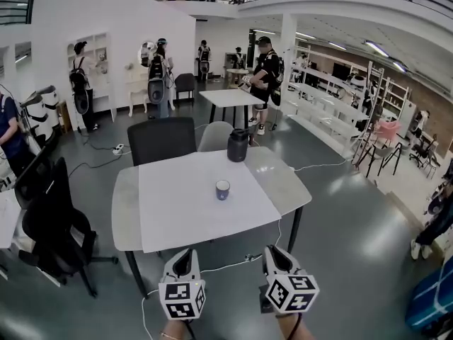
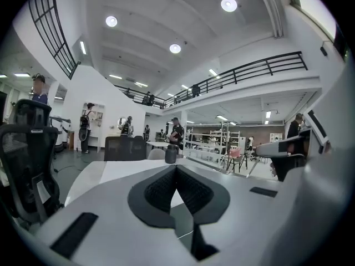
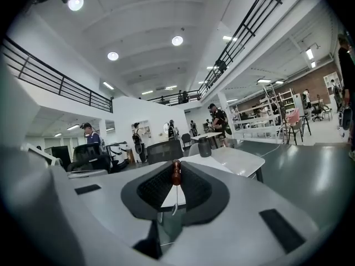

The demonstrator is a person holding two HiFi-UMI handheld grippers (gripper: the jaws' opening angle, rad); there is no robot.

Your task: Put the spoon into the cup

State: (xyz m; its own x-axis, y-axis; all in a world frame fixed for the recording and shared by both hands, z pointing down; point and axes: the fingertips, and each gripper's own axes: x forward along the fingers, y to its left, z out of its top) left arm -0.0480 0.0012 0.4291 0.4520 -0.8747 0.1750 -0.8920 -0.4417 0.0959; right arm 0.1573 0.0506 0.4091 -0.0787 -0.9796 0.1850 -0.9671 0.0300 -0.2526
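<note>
Nearest to the person, the 2 grippers are held side by side in front of the table's near edge, both pointing almost level toward it, which I judge is the approach before any placing. The left gripper has its jaws together at the tips with nothing between them, so it seems to be only carried along. The right gripper has its jaws clamped on the spoon. In the right gripper view, only a small brown end stands up between the pads, and a thin pale stem seems to run down from it. It is pinched upright, probably so that it can later be lowered straight into an opening. The spoon is therefore well apart from its goal. Beyond the grippers, the grey table carries a white mat. The cup stands upright near the middle of the mat, mouth up. I see no spoon in it, but it is too small to tell if anything else is inside. Farther, at the back edge, 1 dark cylindrical container stands closed, so its content is hidden. Behind it are 1 black chair and 1 grey chair.
</note>
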